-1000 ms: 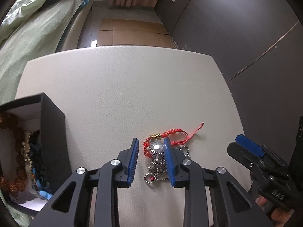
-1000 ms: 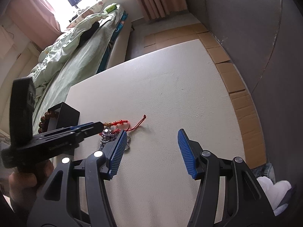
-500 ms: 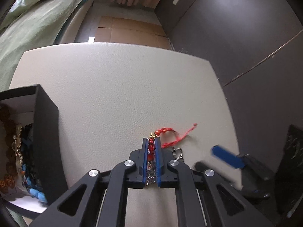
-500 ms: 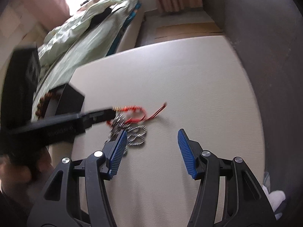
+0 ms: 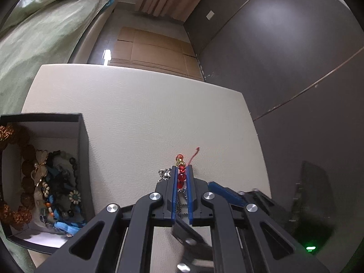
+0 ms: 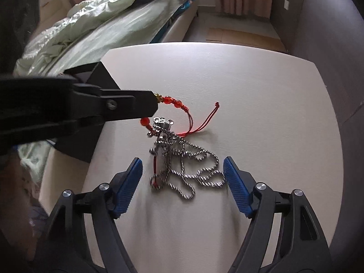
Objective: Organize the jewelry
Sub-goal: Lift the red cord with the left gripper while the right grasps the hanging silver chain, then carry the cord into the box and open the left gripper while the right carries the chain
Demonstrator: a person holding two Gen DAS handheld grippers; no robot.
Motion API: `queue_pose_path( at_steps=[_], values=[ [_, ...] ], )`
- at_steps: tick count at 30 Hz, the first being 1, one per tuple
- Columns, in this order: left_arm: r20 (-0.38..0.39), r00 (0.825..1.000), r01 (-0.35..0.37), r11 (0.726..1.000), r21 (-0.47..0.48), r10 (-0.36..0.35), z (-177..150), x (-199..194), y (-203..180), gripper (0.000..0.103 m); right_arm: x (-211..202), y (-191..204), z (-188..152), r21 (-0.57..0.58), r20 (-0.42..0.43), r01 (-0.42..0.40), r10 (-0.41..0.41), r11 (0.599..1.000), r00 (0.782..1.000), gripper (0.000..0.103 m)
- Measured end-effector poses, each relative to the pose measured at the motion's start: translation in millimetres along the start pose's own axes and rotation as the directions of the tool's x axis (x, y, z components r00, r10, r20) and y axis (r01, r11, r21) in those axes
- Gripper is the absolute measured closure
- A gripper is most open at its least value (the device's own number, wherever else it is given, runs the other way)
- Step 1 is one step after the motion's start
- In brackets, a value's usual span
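My left gripper [image 5: 182, 170] is shut on a red bead bracelet [image 5: 179, 159] and holds it just above the white table [image 5: 136, 113]. In the right wrist view, the left gripper [image 6: 152, 107] reaches in from the left, and the bracelet [image 6: 175, 102] trails its red cord down to the table. A silver ball-chain necklace [image 6: 182, 159] with a pendant lies tangled under it, and the pendant [image 5: 165, 173] peeks out beside the left fingers. My right gripper [image 6: 182, 168] straddles the chain with its jaws opening, and the pads do not touch it.
A black box [image 5: 83, 159] with several bead bracelets and necklaces stands at the table's left edge, close to the left gripper. A bed with a green quilt [image 6: 102, 22] lies beyond the table. A dark wall [image 5: 284, 56] runs along the right, with cardboard [image 5: 154, 45] on the floor.
The left jaws closed on the red bracelet and lifted it a little off the table. The right gripper swung left over the silver chain, dropped lower, and its jaws widened.
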State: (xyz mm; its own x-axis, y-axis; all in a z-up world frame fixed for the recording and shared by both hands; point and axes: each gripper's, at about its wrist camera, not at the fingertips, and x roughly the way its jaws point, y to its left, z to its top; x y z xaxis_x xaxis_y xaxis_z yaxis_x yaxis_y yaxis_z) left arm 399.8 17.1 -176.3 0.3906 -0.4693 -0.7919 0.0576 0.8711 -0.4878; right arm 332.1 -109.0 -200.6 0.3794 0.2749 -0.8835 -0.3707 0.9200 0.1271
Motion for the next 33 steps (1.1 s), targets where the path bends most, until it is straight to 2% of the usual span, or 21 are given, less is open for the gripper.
queue_pose_path(
  at_steps=[3, 6, 8, 10, 12, 16, 19, 26, 33],
  values=[
    [0.004, 1.0, 0.017, 1.0, -0.02, -0.017, 5.3, -4.6, 4.7, 0.098, 4.8, 5.9, 2.8, -0.017, 0.032, 0.047, -0.047, 0.999, 0.998, 0.03],
    [0.009, 1.0, 0.029, 0.999, -0.032, -0.029, 7.2, -6.3, 8.5, 0.098, 7.6, 7.2, 4.1, -0.016, 0.062, 0.084, -0.083, 0.996, 0.995, 0.04],
    [0.016, 1.0, 0.022, 0.999, -0.033, -0.022, 8.6, -8.0, 9.5, 0.098, 7.9, 3.9, 5.3, -0.005, 0.077, 0.089, -0.089, 0.996, 0.993, 0.053],
    [0.016, 1.0, 0.025, 0.999, -0.039, -0.024, 7.7, -8.7, 12.4, 0.098, 6.7, -1.5, 6.6, 0.012, 0.083, 0.067, -0.068, 0.998, 0.994, 0.083],
    [0.022, 1.0, 0.017, 0.999, -0.042, -0.016, 7.8, -11.2, 14.3, 0.098, 6.1, -11.3, 7.5, 0.043, 0.072, 0.015, -0.018, 0.999, 0.997, 0.093],
    [0.046, 0.999, 0.012, 0.999, -0.05, -0.009, 7.6, -21.0, 17.3, 0.098, -0.7, -21.3, 7.2, 0.084, 0.057, -0.043, 0.038, 0.996, 0.998, 0.094],
    [0.064, 0.998, 0.012, 0.998, -0.056, -0.009, 5.8, -28.7, 15.0, 0.098, -13.1, -21.6, 8.7, 0.093, 0.082, -0.074, 0.066, 0.993, 0.994, 0.094],
    [0.124, 0.992, -0.001, 0.997, -0.071, 0.01, 1.1, -51.5, 18.4, 0.098, -28.9, -28.5, 13.0, 0.137, 0.126, -0.099, 0.082, 0.986, 0.989, 0.094],
    [0.18, 0.983, -0.009, 0.998, -0.06, 0.019, 0.3, -80.4, 11.2, 0.098, -63.7, -26.2, 21.2, 0.125, 0.241, -0.203, 0.169, 0.971, 0.956, 0.094]
  ],
)
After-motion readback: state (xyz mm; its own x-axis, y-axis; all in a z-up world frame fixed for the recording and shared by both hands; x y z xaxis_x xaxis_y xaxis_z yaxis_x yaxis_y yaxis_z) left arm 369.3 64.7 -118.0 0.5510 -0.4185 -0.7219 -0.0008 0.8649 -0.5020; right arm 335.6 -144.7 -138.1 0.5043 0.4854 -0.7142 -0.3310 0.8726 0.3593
